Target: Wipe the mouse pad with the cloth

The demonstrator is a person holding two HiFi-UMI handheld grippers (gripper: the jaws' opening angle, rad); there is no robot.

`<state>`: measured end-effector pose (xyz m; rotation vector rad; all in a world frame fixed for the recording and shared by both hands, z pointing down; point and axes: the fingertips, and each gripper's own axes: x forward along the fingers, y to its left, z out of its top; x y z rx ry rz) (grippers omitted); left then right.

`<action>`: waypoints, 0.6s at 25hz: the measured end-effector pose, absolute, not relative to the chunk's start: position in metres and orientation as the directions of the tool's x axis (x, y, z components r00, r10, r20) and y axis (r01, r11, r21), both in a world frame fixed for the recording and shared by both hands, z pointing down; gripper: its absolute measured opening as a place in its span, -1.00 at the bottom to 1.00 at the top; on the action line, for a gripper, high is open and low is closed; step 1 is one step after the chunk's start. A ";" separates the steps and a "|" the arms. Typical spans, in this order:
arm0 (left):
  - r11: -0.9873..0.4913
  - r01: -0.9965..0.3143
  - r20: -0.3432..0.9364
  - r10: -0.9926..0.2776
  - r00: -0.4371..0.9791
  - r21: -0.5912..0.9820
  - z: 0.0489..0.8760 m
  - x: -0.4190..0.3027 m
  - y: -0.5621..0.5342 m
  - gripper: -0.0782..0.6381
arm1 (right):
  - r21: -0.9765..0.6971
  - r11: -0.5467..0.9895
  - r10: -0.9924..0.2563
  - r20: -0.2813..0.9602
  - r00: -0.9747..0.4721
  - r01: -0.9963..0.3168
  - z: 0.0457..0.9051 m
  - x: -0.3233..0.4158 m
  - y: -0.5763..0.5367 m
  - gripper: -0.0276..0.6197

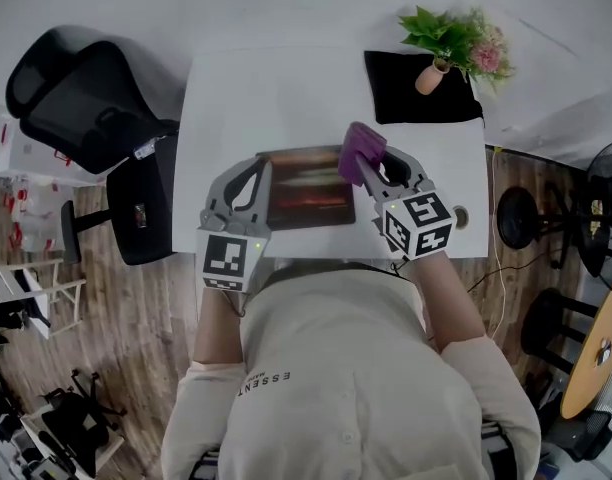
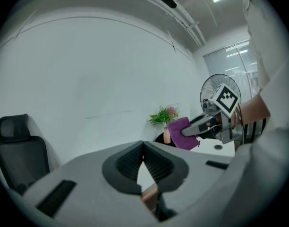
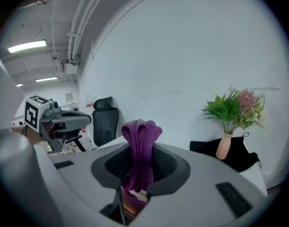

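Note:
A dark brown mouse pad (image 1: 306, 196) lies on the white table (image 1: 266, 98), near its front edge. My right gripper (image 1: 369, 164) is shut on a folded purple cloth (image 1: 359, 148), held over the pad's right end; in the right gripper view the cloth (image 3: 140, 137) sticks up out of the closed jaws (image 3: 140, 150). My left gripper (image 1: 262, 168) hovers at the pad's left edge. Its jaws (image 2: 143, 144) meet at the tips with nothing between them. The left gripper view also shows the cloth (image 2: 184, 132) in the other gripper.
A black mat (image 1: 406, 96) with a small vase of flowers (image 1: 451, 50) sits at the table's back right. A small round object (image 1: 460, 216) lies near the right edge. A black office chair (image 1: 86, 108) stands left of the table, a fan (image 1: 611, 183) to the right.

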<state>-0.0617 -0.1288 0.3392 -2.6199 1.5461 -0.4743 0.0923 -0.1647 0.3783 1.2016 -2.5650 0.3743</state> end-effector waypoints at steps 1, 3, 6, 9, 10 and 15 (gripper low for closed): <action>-0.494 -0.842 0.223 -0.865 0.450 -0.217 0.334 -0.066 -0.130 -0.78 | -0.111 0.616 -0.717 0.332 -0.613 -0.780 0.368 0.090 -0.167 -0.59; -0.493 -0.840 0.207 -0.867 0.453 -0.226 0.323 -0.075 -0.132 -0.78 | -0.106 0.608 -0.742 0.276 -0.610 -0.787 0.348 0.086 -0.170 -0.59; -0.490 -0.840 0.176 -0.871 0.459 -0.232 0.305 -0.088 -0.133 -0.78 | -0.080 0.593 -0.779 0.193 -0.596 -0.801 0.321 0.080 -0.172 -0.59; -0.486 -0.843 0.142 -0.874 0.465 -0.231 0.290 -0.099 -0.134 -0.78 | -0.037 0.574 -0.809 0.124 -0.574 -0.818 0.304 0.078 -0.173 -0.59; -0.484 -0.844 0.133 -0.875 0.465 -0.230 0.286 -0.102 -0.135 -0.78 | -0.022 0.567 -0.817 0.113 -0.565 -0.824 0.302 0.078 -0.173 -0.59; -0.469 -0.861 0.127 -0.883 0.452 -0.198 0.284 -0.116 -0.134 -0.78 | -0.014 0.525 -0.844 0.116 -0.523 -0.851 0.304 0.080 -0.173 -0.61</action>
